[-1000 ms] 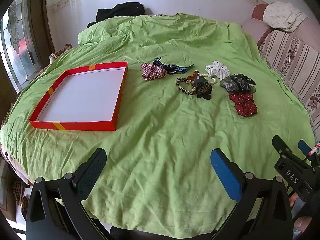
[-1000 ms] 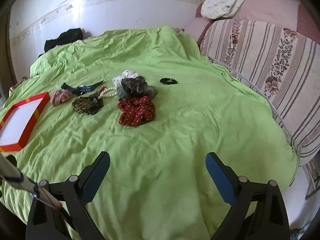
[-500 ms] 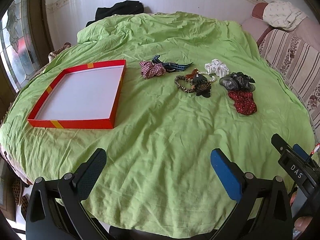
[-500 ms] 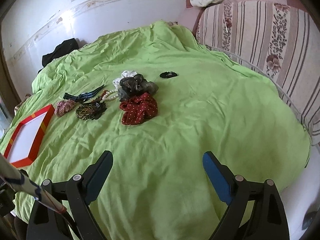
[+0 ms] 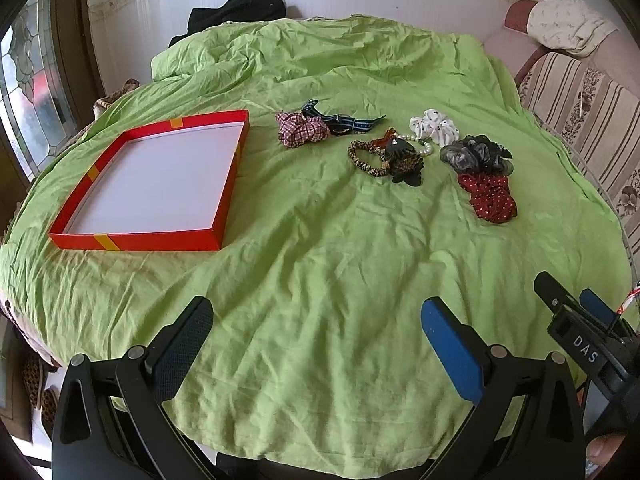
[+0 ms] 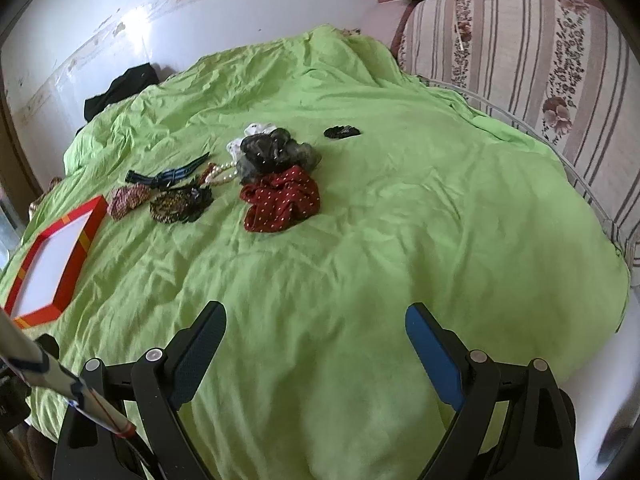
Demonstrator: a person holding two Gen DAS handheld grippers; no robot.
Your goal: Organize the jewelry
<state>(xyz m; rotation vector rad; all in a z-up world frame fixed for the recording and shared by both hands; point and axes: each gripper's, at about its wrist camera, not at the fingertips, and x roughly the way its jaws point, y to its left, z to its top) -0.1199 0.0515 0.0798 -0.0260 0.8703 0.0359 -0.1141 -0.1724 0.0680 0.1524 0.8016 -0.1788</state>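
Observation:
A shallow red box (image 5: 224, 196) (image 6: 68, 276) with a white floor lies empty on the left of the green cloth. To its right lie a checked scrunchie (image 5: 300, 130) (image 6: 128, 198), a blue striped band (image 5: 348, 122) (image 6: 168, 176), a leopard-print band (image 5: 364, 158) (image 6: 172, 204), a pearl string (image 5: 424, 148) (image 6: 224, 174), a white scrunchie (image 5: 434, 128), a grey-black scrunchie (image 5: 476, 152) (image 6: 276, 152) and a red dotted scrunchie (image 5: 492, 198) (image 6: 280, 202). A small black hair tie (image 6: 342, 132) lies apart, farther right. My left gripper (image 5: 316, 332) and right gripper (image 6: 314, 332) hover open over the near cloth, both holding nothing.
A round table under a wrinkled green cloth (image 5: 320, 280) fills both views. A striped, flowered sofa (image 6: 540, 60) stands close on the right, with a white garment (image 5: 568, 24) on its back. Dark clothing (image 5: 236, 12) lies at the far edge. A window (image 5: 28, 100) is at left.
Both grippers have drifted a little. The right wrist view has swung left and closer, so the accessories sit larger and nearer the middle. Nothing on the cloth has moved.

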